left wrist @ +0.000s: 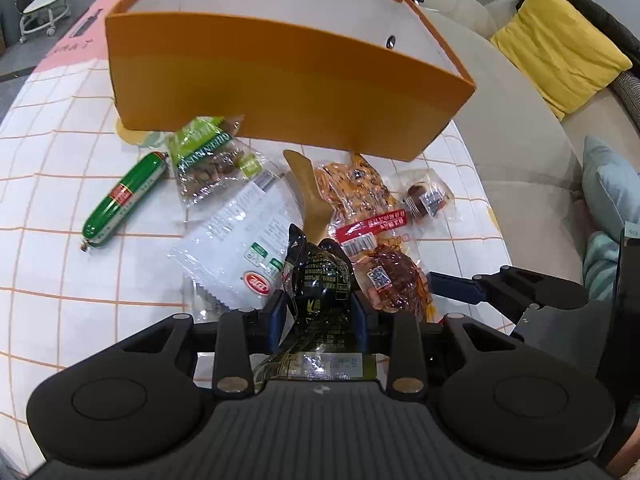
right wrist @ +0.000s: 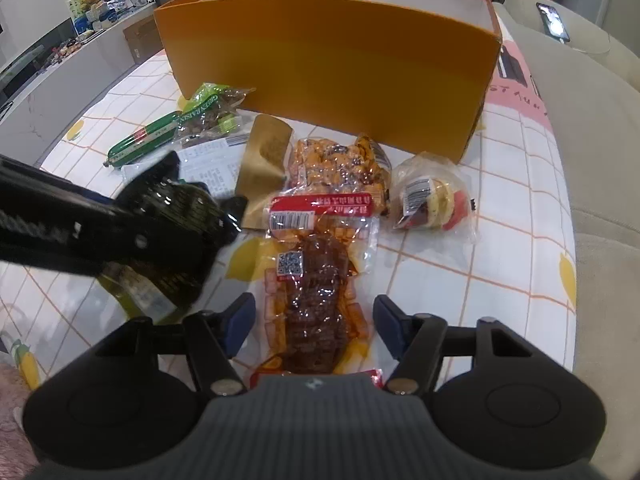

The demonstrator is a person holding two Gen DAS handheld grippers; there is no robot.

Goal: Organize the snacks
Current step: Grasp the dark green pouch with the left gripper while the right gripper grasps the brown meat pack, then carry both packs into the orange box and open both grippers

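Observation:
My left gripper [left wrist: 320, 312] is shut on a black snack packet [left wrist: 320, 276], held just above the table; it also shows in the right wrist view [right wrist: 176, 216]. My right gripper [right wrist: 314, 328] is open, its fingers on either side of a clear packet of red-brown meat [right wrist: 316, 296], not closed on it. An orange box [left wrist: 280, 72] stands open behind the pile; it also shows in the right wrist view [right wrist: 332, 64]. In the pile are a green sausage [left wrist: 124, 196], a raisin bag [left wrist: 208, 160], a white packet [left wrist: 240, 248] and an orange snack packet [right wrist: 340, 164].
A gold pouch [right wrist: 264, 160] and a small wrapped cake [right wrist: 432, 196] lie near the box. The checked tablecloth [left wrist: 60, 160] covers the table. A beige sofa [left wrist: 520, 152] with a yellow cushion [left wrist: 560, 56] is at the right, and a phone [right wrist: 554, 22] lies on it.

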